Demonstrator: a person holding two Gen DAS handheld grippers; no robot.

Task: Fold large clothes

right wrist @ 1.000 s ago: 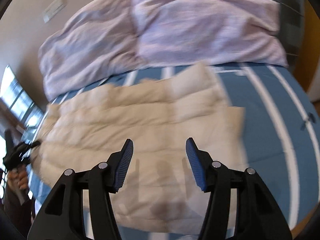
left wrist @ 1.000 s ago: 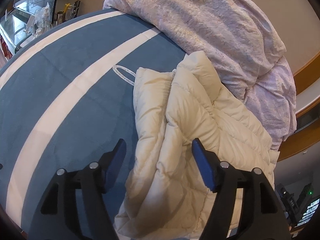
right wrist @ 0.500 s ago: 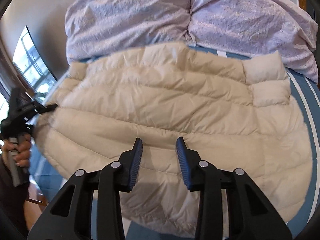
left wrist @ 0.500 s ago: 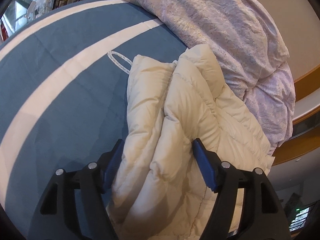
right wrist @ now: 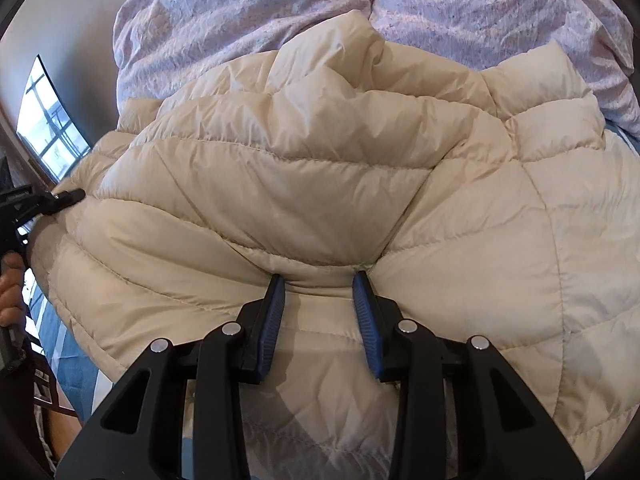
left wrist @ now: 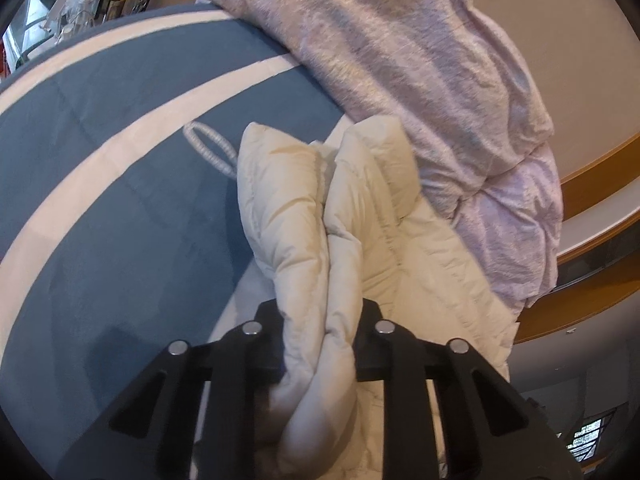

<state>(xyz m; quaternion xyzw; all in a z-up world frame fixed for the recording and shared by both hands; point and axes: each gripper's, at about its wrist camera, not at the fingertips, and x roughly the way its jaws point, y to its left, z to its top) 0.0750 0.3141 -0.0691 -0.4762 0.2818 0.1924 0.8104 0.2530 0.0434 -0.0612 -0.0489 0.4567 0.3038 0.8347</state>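
The jacket [right wrist: 320, 184], a cream quilted puffer, lay spread over the blue striped bedspread [left wrist: 120, 200], its far edge against the heaped lilac duvet [left wrist: 420, 60]. It looked light, soft and springy: the padded channels bulged and creased freely, and the shell had a slight sheen, so it would likely be slippery and inclined to puff back open once let go. Nothing about it seemed fragile.

The left gripper [left wrist: 320, 344] had just been closing, and its jaws were clamped on a doubled bunch of the jacket's edge, the padding squeezed into two ridges between them. In the right wrist view that same gripper [right wrist: 60, 200] showed at the jacket's left margin, gripped in a hand [right wrist: 10, 292].

The right gripper [right wrist: 320, 296] had narrowed too and now stood partly apart. Its blue pads [right wrist: 366, 308] pressed down into the jacket's middle with a low fold of fabric gathered between them, and creases ran out from that spot. Whether the pads truly pinched the fold or only dented the padding I could not tell.

A good hold would take a thick pinch through both layers near a hem or a stitched seam, where the filling is thinner and the shell less apt to slide out. A shallow pinch on a puffy channel would probably slip.
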